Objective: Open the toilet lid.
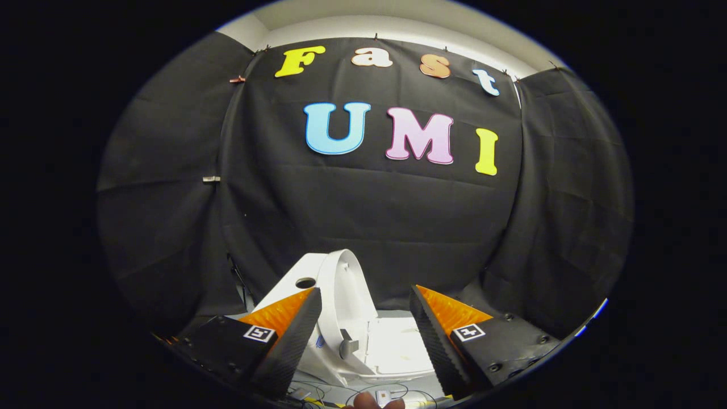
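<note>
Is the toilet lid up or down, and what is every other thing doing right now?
Toilet lid: up, standing nearly upright.
Toilet seat: down, lying flat.
Gripper: open, fingers apart, holding nothing; the toilet lies between and just beyond them.
Cables: lying loose on the floor below the fingers.

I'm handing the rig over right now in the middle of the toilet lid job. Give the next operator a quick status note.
Gripper: jaws open wide and holding nothing.
Toilet lid: raised, standing about upright, just ahead of the left finger and between the two fingers.
Toilet seat: down, lying flat just beyond the fingers, right of the lid.
Toilet tank: behind the lid, with a round hole in its top.
Done: the lid looks open.
Left: check that the lid stands by itself, then back the gripper away.
</note>
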A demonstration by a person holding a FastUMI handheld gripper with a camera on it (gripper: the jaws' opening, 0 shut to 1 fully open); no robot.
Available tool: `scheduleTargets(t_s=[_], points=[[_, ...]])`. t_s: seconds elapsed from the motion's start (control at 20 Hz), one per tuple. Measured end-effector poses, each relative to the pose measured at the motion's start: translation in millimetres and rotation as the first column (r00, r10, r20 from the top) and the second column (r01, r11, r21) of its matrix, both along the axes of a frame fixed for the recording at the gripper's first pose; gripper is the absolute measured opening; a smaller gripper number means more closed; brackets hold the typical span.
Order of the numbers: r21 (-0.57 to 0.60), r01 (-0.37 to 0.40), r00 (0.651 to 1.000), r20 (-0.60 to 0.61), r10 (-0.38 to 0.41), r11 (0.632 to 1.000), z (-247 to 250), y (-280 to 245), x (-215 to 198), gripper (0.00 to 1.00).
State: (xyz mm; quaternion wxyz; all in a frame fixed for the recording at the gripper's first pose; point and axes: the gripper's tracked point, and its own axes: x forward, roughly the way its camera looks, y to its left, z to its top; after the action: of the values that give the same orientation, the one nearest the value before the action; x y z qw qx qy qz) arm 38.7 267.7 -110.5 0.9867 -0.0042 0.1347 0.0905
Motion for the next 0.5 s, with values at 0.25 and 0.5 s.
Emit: scheduleTargets(t_s=[0.25, 0.5], points=[[0.022, 0.002, 0.999, 0.048, -0.003, 1.000, 41, -25, -9, 0.98], [0.042, 0.007, 0.996, 0.092, -0.011, 0.999, 79, -55, -22, 0.97]])
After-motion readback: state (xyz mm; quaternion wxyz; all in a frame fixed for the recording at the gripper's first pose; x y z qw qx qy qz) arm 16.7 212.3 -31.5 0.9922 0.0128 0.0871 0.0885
